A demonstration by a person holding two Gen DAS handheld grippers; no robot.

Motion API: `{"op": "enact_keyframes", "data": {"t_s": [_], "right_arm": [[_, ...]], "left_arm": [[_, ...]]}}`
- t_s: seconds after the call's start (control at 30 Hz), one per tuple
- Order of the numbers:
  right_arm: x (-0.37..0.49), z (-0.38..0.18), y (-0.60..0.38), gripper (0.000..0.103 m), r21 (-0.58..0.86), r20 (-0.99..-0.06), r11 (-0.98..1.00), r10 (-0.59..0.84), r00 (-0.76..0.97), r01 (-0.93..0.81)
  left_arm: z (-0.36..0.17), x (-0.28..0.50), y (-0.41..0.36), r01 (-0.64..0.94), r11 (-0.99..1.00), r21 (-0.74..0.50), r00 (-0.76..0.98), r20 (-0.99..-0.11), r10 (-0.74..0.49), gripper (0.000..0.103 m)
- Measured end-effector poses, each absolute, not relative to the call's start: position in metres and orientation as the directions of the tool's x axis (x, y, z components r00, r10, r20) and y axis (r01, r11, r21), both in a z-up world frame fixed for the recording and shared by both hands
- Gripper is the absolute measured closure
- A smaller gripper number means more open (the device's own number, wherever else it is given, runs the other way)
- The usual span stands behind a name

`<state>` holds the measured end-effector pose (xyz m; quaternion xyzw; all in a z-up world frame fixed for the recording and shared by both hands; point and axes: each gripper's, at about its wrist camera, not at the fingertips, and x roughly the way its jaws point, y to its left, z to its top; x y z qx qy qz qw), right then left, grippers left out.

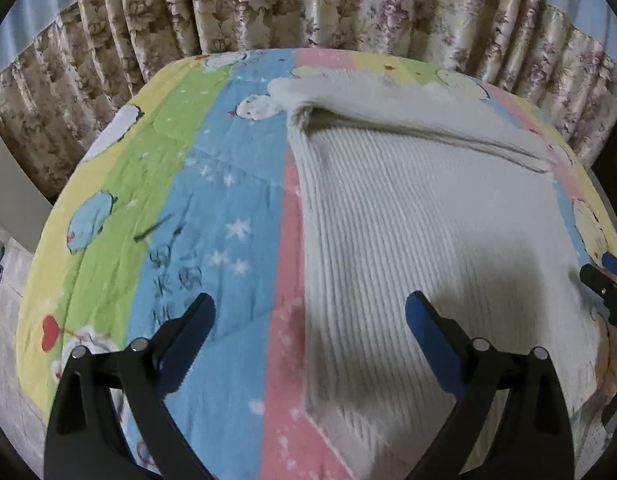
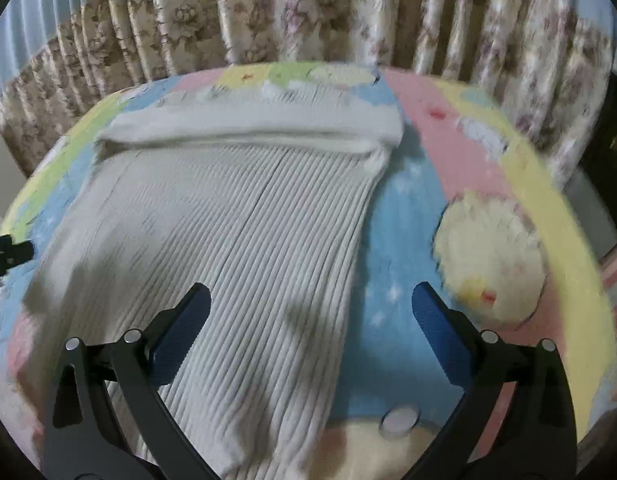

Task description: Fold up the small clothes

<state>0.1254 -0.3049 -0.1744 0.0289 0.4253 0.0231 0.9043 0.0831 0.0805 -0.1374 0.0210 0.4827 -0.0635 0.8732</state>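
Observation:
A white ribbed knit garment [image 1: 408,216] lies flat on the striped pastel quilt [image 1: 212,208], its far end folded over into a thick band [image 1: 388,116]. My left gripper [image 1: 310,304] hovers open above the garment's left edge, nothing between its fingers. In the right wrist view the same garment [image 2: 236,232] fills the left half, with its folded band [image 2: 260,128] at the far end. My right gripper [image 2: 310,298] hangs open over the garment's right edge, holding nothing. The right gripper's tip [image 1: 606,280] shows at the left wrist view's right edge.
Floral curtains [image 1: 308,8] hang close behind the quilt's far edge. A round yellow cartoon print [image 2: 490,264] marks the quilt to the right of the garment. The left gripper's black tip [image 2: 6,254] pokes in at the left edge of the right wrist view.

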Motion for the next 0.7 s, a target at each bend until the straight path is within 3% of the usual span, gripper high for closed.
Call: {"op": "enact_keyframes", "data": {"t_s": [0.27,0.4,0.5,0.6,0.7], "right_arm": [[0.078,-0.177,-0.317,0.003,0.140,-0.778,0.989,0.135,0.613,-0.041],[0.069,-0.181,-0.312,0.005,0.155,-0.784,0.985,0.167,0.598,-0.072],[0.065,-0.185,-0.307,0.010,0.199,-0.794,0.975,0.222,0.566,-0.103],[0.061,-0.189,-0.303,0.025,0.212,-0.806,0.971,0.235,0.544,-0.105],[0.060,-0.195,-0.304,0.028,0.265,-0.824,0.959,0.279,0.493,-0.100]], "left_arm": [[-0.154,0.060,0.073,0.191,0.981,0.020,0.506,-0.859,-0.081,0.007],[-0.154,0.049,0.077,0.160,0.983,0.088,0.538,-0.843,-0.012,0.007],[-0.155,0.043,0.088,0.133,0.989,0.065,0.514,-0.858,-0.012,0.007],[-0.159,0.039,0.089,0.140,0.988,0.064,0.475,-0.880,-0.011,0.007],[-0.161,0.036,0.085,0.169,0.984,0.053,0.452,-0.891,-0.030,0.007]]}}
